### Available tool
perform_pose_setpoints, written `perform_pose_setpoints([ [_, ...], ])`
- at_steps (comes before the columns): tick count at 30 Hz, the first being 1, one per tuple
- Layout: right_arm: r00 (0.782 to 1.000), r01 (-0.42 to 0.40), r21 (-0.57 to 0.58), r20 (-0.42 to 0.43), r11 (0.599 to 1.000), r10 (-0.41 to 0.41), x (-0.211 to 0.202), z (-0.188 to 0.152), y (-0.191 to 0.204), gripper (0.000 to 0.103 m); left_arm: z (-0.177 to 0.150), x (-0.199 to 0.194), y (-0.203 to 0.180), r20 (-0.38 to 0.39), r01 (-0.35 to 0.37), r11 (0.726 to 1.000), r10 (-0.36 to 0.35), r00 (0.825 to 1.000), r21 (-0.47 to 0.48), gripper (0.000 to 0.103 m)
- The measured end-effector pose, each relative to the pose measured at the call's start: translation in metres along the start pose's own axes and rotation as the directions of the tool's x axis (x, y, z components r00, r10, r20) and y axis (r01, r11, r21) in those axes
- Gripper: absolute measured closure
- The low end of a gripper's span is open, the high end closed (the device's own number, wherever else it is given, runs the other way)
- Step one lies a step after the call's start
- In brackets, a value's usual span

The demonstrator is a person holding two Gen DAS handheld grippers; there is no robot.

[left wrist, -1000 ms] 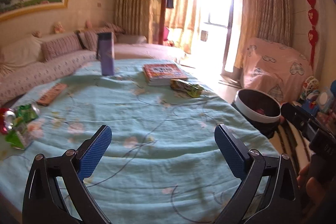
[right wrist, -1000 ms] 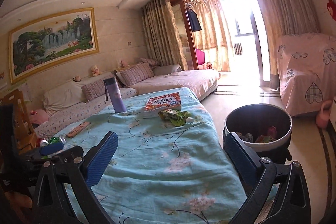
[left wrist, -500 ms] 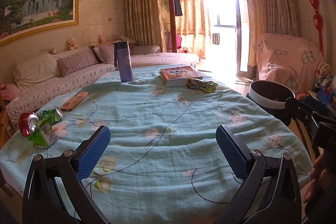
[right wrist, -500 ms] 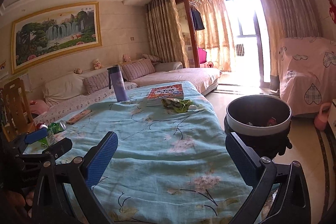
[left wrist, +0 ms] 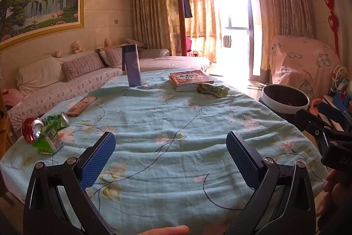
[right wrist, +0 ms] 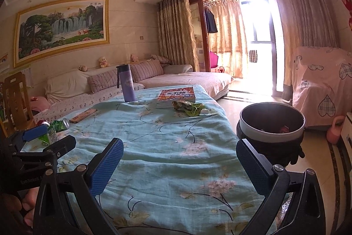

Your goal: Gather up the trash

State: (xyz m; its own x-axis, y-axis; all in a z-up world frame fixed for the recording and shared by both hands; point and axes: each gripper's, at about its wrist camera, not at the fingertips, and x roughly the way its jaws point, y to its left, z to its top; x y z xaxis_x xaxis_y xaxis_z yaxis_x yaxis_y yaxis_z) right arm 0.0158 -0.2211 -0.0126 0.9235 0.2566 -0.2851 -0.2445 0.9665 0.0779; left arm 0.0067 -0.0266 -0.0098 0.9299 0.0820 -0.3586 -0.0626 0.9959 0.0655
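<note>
A crushed red can (left wrist: pixel 30 129), a crushed green can (left wrist: pixel 57 121) and a green carton (left wrist: pixel 47 141) lie at the table's left edge. A green snack wrapper (left wrist: pixel 211 89) lies by the books; it also shows in the right wrist view (right wrist: pixel 189 107). A round bin (right wrist: pixel 271 124) with some trash stands on the floor right of the table; the left wrist view (left wrist: pixel 285 98) shows it too. My left gripper (left wrist: pixel 170 160) is open and empty over the near table. My right gripper (right wrist: pixel 179 166) is open and empty near the table's right front.
The table wears a light blue flowered cloth (left wrist: pixel 176 124). On it stand a purple bottle (left wrist: pixel 132 65), a stack of books (left wrist: pixel 190 78) and a flat remote-like bar (left wrist: pixel 81 102). A sofa (right wrist: pixel 99 89) runs behind; a covered chair (right wrist: pixel 321 85) is at the right.
Both grippers have drawn back and risen from the table, so more of the cloth and its near edge shows. Both stayed open and empty. Nothing on the table moved.
</note>
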Motion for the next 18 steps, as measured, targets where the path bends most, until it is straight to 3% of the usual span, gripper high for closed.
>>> perform_pose_setpoints([
  [18,1.000,0.011,0.003,-0.003,1.000,-0.011,-0.0014,0.0014,-0.0022,0.000,-0.0006,-0.0008,-0.0015,-0.008,0.012,1.000,-0.012,1.000,-0.005,0.000],
])
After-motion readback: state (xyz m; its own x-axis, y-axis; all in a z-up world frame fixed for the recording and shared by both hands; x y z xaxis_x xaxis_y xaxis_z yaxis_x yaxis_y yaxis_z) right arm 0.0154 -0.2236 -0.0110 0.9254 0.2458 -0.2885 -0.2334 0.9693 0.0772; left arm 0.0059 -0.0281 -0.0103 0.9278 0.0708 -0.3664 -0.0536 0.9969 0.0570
